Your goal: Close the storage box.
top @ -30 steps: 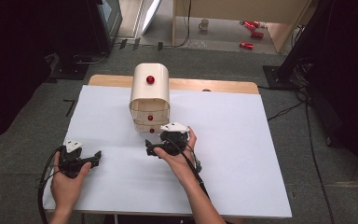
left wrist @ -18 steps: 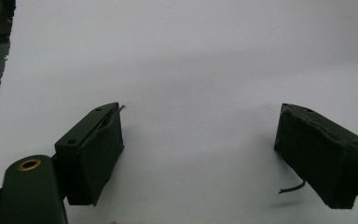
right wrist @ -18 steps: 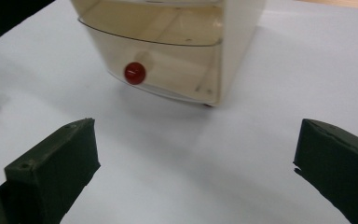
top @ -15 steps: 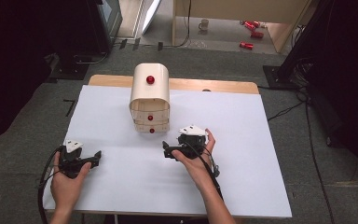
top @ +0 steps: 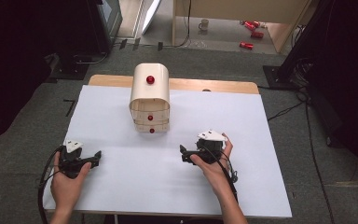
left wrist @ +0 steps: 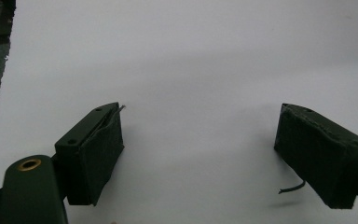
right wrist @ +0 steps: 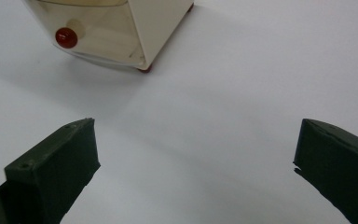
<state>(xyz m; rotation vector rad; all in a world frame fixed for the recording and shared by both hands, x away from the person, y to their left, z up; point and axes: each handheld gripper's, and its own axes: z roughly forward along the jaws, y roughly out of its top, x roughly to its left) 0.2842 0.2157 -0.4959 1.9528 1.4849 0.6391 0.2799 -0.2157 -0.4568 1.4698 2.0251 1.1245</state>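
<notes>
A cream wooden mini drawer chest point(top: 150, 98) with red knobs stands at the back middle of the white table point(top: 121, 186). Its drawers look shut. My right gripper point(top: 183, 154) rests low over the table, to the right of and nearer than the chest, open and holding nothing. In the right gripper view the chest point(right wrist: 116, 28) lies ahead at the upper left, a red knob point(right wrist: 66, 37) on its front, beyond the open jaws point(right wrist: 196, 158). My left gripper point(top: 95, 157) sits at the near left, open, over bare white surface point(left wrist: 200, 144).
The table's wooden back edge point(top: 214, 85) shows behind the white sheet. Dark carpet surrounds the table. On the floor farther back are cables, a mug point(top: 205, 24) and red cans point(top: 247, 45).
My right gripper has drawn back from the chest's lower drawer, moving right and toward the person. The left gripper has stayed put.
</notes>
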